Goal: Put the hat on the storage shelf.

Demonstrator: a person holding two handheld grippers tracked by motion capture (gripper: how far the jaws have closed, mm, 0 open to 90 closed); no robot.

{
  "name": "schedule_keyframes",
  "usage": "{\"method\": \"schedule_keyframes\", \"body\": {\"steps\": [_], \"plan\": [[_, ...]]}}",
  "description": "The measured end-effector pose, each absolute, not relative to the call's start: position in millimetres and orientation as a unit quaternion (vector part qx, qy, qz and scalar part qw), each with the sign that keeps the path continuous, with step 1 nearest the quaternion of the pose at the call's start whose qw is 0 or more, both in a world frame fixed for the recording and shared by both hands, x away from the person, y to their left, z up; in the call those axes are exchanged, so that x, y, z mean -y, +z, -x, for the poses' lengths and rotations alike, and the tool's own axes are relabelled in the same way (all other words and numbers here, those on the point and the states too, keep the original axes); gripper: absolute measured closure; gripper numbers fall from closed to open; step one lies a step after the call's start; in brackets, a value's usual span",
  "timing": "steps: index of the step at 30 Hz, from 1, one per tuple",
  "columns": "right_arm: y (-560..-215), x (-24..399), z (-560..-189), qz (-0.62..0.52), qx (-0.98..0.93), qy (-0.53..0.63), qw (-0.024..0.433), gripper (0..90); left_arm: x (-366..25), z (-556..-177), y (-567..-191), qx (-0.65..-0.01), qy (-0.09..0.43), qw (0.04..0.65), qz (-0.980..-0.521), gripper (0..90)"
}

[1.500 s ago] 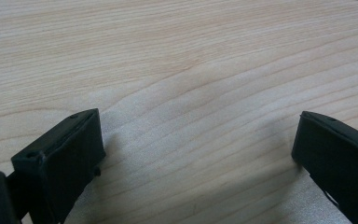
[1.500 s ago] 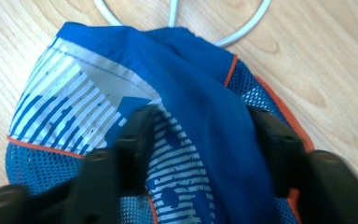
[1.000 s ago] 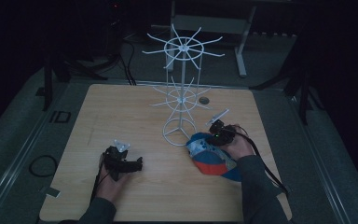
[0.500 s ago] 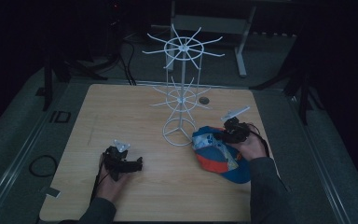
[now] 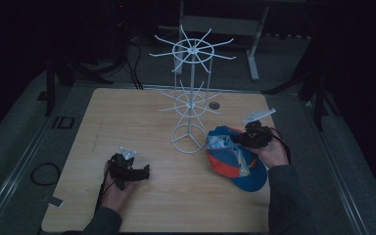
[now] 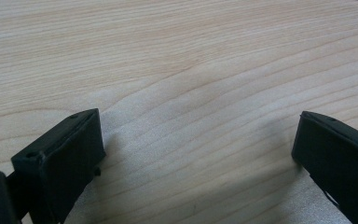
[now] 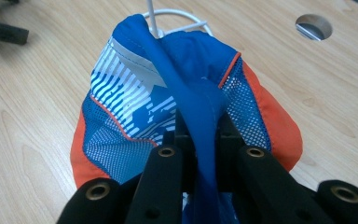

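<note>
The right gripper [image 5: 245, 138] sits at the right side of the table [image 5: 127, 117], held in the person's right hand [image 5: 269, 152]. Its jaws are pinched tight on a blue strip of a cap [image 5: 235, 159], as the right gripper view shows: the blue band [image 7: 200, 121] runs between the two black jaws and is squeezed there. The cap is blue and orange with a white striped panel and mesh sides. In the high view it lies at the right of the table, its near part resting on the wood, its far end at the gripper, just right of the round base of a white wire stand [image 5: 190, 105].

The stand rises in the middle of the table toward the far side, with two rings of thin spokes, one high and one lower. A small round hole [image 5: 214, 105] in the tabletop lies just right of it.

The left gripper [image 5: 144, 172] rests low on the near left part of the table, held in the left hand [image 5: 115, 191]. Its jaws stand wide apart with bare wood between them, well apart from the cap.
</note>
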State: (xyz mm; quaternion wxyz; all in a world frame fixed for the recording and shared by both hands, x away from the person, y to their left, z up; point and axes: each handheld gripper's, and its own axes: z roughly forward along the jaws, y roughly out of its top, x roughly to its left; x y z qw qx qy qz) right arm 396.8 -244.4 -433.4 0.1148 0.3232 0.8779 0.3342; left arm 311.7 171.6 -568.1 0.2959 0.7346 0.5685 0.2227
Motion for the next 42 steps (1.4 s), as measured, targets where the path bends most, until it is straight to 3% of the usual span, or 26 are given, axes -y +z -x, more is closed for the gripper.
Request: {"method": "schedule_keyframes", "body": {"steps": [42], "plan": [[-373.1, 292.3, -385.8, -0.345, -0.845, 0.376, 0.163, 84.2, -171.8, -311.7, -567.9, -0.568, 0.222, 0.295, -0.736, 2.5]]}}
